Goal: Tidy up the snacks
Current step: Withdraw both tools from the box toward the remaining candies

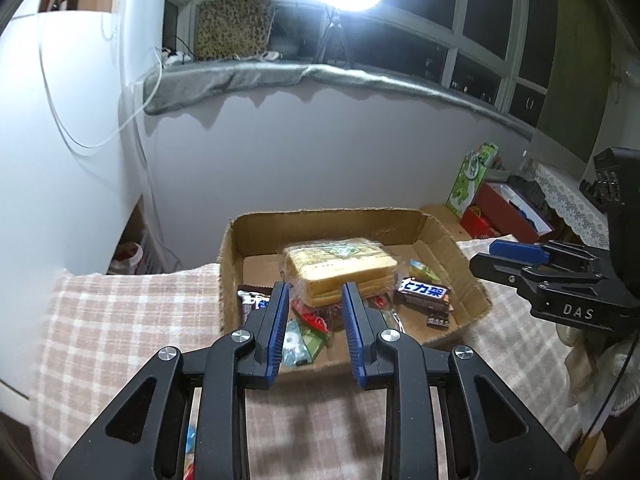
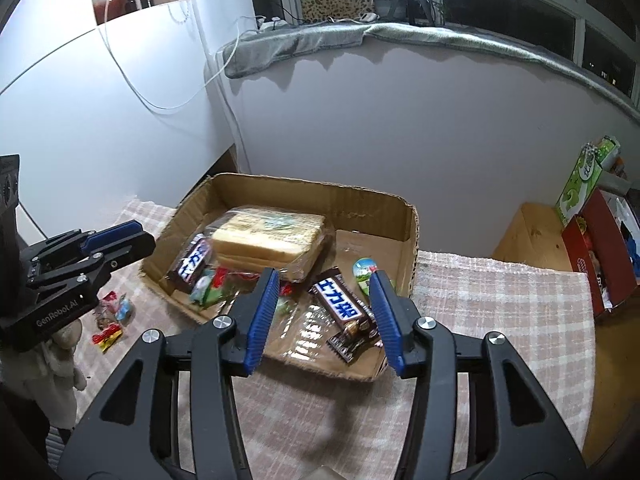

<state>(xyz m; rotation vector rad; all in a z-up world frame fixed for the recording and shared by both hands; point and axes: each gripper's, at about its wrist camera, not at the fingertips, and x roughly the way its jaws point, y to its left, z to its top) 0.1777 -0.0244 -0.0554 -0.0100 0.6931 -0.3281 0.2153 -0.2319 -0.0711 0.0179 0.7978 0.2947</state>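
**Both claws hanging empty over the snack box**

The left claw [image 1: 314, 292] is hovering with its jaws a little apart, gripping nothing. The right claw [image 2: 324, 280] is standing wider, also empty. The cardboard box [image 2: 376, 204] is sitting on the checked cloth [image 2: 500, 300], holding wrapped bread [image 2: 268, 236] and chocolate bars [image 2: 340, 304]. A few candies [image 2: 110, 320] are lying outside it.

Both tools are matte black linkages with triangular cut-outs, round silver screw heads at the pivots and ribbed blue pads on the fingers. The left gripper [image 1: 314, 292] carries white "GenRobot.AI" lettering on its side; the right gripper [image 2: 324, 280] carries "DAS". Fluffy cream sleeves [image 2: 52, 364] cover both wrists.
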